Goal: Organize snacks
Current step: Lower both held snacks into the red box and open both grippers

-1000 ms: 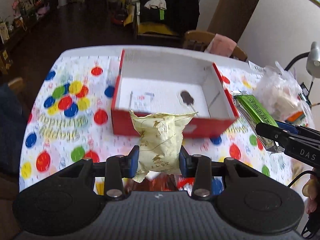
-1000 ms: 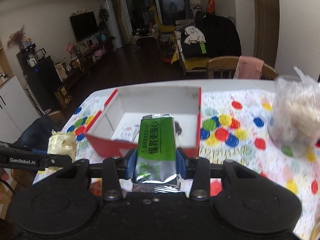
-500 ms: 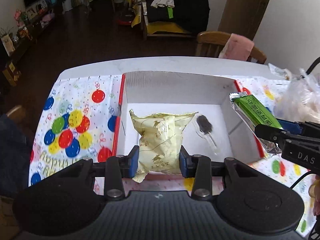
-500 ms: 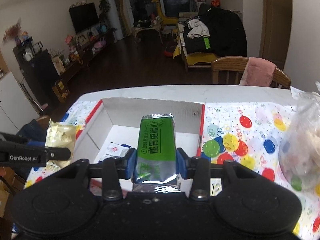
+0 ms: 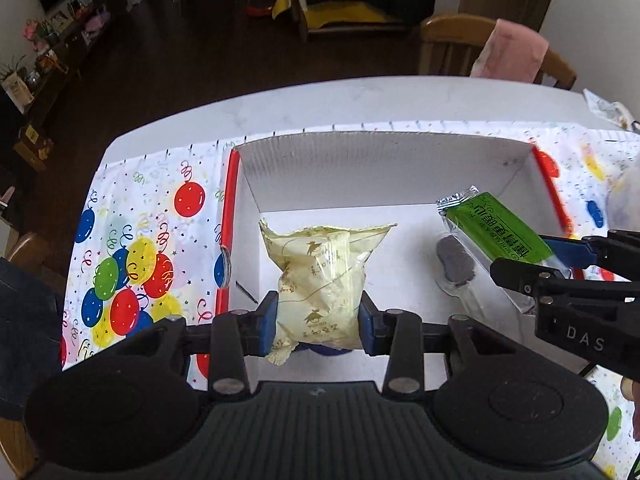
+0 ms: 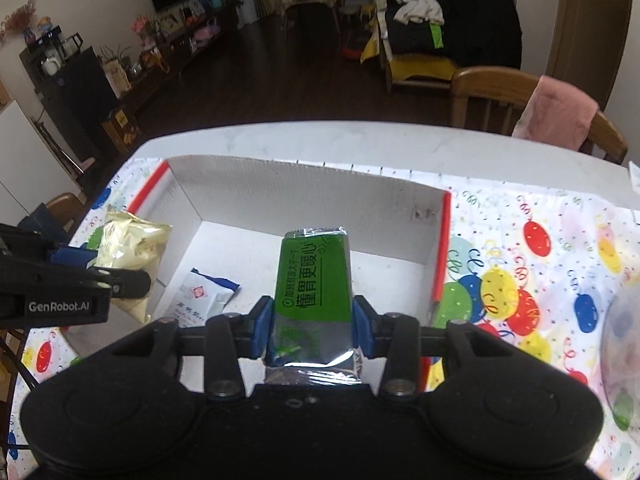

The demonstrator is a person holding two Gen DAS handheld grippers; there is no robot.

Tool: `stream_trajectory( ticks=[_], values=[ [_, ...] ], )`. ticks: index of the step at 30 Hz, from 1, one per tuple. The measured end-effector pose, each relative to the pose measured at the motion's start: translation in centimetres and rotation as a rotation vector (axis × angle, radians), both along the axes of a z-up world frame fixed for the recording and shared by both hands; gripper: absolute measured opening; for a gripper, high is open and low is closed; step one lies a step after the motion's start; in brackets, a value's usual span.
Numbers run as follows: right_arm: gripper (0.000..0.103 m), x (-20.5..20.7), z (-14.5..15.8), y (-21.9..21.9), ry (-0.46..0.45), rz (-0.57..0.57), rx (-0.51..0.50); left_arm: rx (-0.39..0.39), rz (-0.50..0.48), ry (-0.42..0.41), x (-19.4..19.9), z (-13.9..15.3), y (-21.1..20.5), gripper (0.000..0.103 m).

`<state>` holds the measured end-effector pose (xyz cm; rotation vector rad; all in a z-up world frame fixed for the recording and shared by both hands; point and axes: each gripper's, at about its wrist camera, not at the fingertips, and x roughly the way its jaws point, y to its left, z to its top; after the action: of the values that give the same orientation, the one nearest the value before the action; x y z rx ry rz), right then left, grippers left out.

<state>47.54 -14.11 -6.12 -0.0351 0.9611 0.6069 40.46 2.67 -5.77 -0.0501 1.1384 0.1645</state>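
**A:** Both grippers are loaded, yes? What does each one pinch?

**B:** Left gripper (image 5: 318, 316) has its blue pads pressed against a pale yellow snack packet (image 5: 323, 280), low in the centre of the left wrist view. Right gripper (image 6: 313, 330) clamps a green and silver snack bar (image 6: 314, 292) the same way, centre of its own view.

**A:** And where do the snacks sit against the box?

**B:** Each one hangs over the white inside of the red-edged cardboard box (image 5: 384, 168), which fills the middle of both frames. From the left camera the green bar shows at centre right, over the box's right part.

**A:** Anything lying in the box?

**B:** A small white and blue packet (image 6: 206, 294) lies on the floor at lower left in the right view, and a dark candy in clear wrap (image 5: 454, 260) lies just beside the green bar in the left view.

**A:** Under the box?

**B:** A balloon-print tablecloth (image 5: 132, 240).
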Motion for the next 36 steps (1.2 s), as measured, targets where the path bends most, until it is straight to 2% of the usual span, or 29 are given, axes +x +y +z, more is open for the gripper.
stream_trajectory(
  ticks=[7,16,19,31,36],
  values=[
    [0.041,2.1,-2.2,2.0,0.046,0.031,-0.056,-0.014,0.003,0.110,2.4,-3.0,0.7,0.039],
    [0.041,2.7,-3.7,3.7,0.086,0.080,-0.121,-0.001,-0.018,0.204,3.9,-5.3,0.6,0.039],
    [0.041,2.9,-4.0,3.9,0.090,0.092,-0.148,0.034,-0.046,0.217,4.0,-5.5,0.2,0.039],
    [0.041,2.8,-5.3,4.7,0.120,0.118,-0.200,0.055,-0.071,0.259,4.2,-6.2,-0.4,0.040],
    [0.042,2.8,-5.4,4.7,0.131,0.111,-0.191,0.057,-0.068,0.253,4.1,-6.2,-0.4,0.040]
  ],
)
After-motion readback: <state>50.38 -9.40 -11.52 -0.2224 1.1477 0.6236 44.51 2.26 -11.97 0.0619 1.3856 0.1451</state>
